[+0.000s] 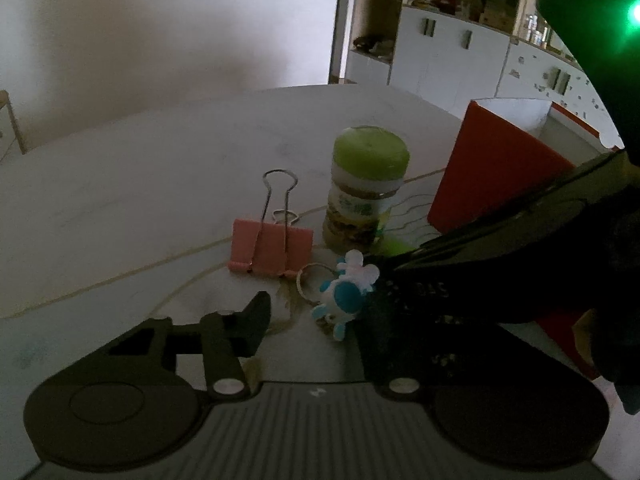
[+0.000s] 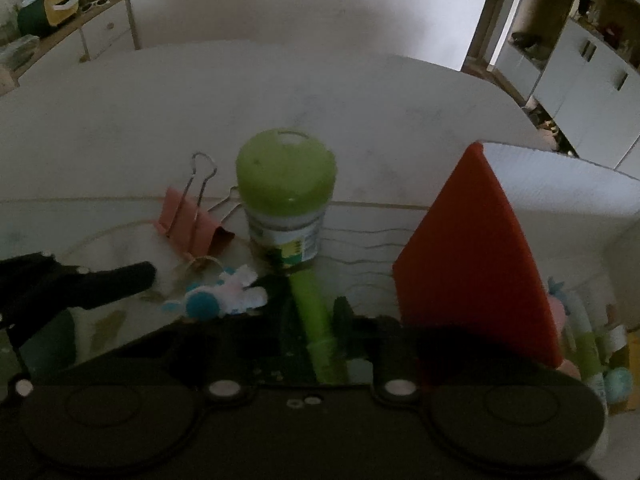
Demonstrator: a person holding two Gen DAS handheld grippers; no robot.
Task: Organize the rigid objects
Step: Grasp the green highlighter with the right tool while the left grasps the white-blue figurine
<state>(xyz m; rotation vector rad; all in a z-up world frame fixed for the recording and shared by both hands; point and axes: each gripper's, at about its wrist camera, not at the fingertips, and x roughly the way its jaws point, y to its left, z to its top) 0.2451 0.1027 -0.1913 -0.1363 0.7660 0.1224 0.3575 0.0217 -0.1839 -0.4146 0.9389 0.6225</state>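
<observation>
A slim lime-green plastic stick, perhaps a marker [image 2: 316, 320], lies lengthwise between the fingers of the right tongs [image 2: 316, 332], which are narrowed around it; the light is dim and I cannot tell for sure that the pads press on it. Its far end reaches the foot of a small jar [image 2: 286, 200] with a rounded, glossy green lid, a clear body and a printed label, standing upright on the pale, marble-like worktop [image 2: 280, 92], well in from its curved far edge. Just left of the jar sits a pink binder clip [image 1: 271, 246] of folded sheet metal, one wire handle raised and the other lying flat behind it. Nearer the cameras than the clip lies a soft-looking blue and white figure [image 1: 346, 294] on a thin metal ring, touching or almost touching the clip's base. The left tongs [image 1: 316, 316] stand wide, the left finger clear on the bare worktop and the right finger beside the figure, partly hidden by the dark body of the right tool crossing the view. To the right of the jar rises a box [image 2: 472, 256] with a smooth red outer wall and a white ribbed inner wall; small colourful things show inside it, too blurred to name.
</observation>
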